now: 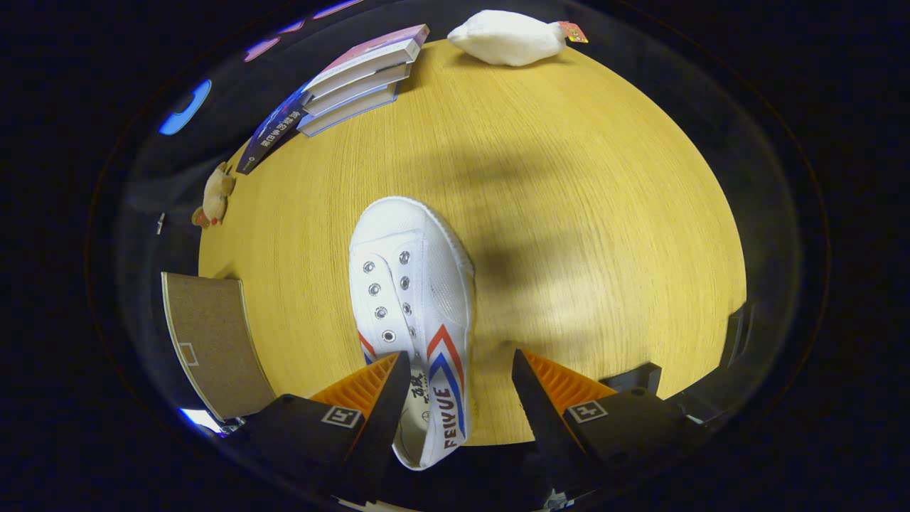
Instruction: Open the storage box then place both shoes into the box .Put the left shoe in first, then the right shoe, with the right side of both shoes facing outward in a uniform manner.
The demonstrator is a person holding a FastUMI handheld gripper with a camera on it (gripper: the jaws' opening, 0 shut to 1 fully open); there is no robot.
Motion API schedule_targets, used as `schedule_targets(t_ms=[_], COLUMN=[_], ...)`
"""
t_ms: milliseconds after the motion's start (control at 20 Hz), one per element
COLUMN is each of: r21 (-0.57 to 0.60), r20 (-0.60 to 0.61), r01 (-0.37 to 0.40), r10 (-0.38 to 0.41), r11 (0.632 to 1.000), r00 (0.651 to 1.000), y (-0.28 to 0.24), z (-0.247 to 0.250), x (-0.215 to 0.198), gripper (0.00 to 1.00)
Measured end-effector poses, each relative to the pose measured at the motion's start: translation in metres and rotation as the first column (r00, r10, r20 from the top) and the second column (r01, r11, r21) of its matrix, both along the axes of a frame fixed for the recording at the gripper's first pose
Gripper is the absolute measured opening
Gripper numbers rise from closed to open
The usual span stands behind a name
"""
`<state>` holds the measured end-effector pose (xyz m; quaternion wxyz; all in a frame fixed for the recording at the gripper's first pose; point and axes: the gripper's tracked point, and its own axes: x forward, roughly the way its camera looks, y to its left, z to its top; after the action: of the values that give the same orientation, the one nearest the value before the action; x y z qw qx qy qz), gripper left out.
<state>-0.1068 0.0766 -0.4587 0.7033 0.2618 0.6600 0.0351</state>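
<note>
The gripper (pixel 461 373) hangs wide open above a white canvas shoe (pixel 412 299) on the wooden table (pixel 583 213), its left finger over the shoe's opening, its right finger clear of it. The shoe lies flat, heel between the fingers, toe pointing straight ahead beyond them. Red and blue stripes mark its side; metal eyelets stand unlaced. A stack of books (pixel 355 78) lies far beyond.

We see one white canvas shoe (pixel 414 299), red-blue side stripes, upright, heel overhanging the table's (pixel 604 213) near edge, toe pointing inward.
</note>
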Motion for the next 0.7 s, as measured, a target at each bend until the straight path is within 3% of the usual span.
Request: schedule_targets(t_ms=[100,150,250,450,550,700], r21=[0.024,0.041,0.044,0.058,0.045,0.083], r20=[-0.004,-0.02,-0.019,0.012,0.016,0.028], r01=[0.01,0.035,0.039,0.076,0.102,0.134], r10=[-0.01,-0.034,-0.038,-0.077,-0.103,-0.136], r11=[1.0,0.999,0.998,0.995,0.994,0.988], r00=[1.0,0.999,0.999,0.997,0.995,0.99], y=[0.01,0.015,0.011,0.008,0.007,0.011], z=[-0.006,-0.007,-0.004,0.005,0.01,0.03], x=[0.001,0.002,0.001,0.002,-0.001,-0.001], gripper=[0.83,0.75,0.49,0.2,0.15,0.15])
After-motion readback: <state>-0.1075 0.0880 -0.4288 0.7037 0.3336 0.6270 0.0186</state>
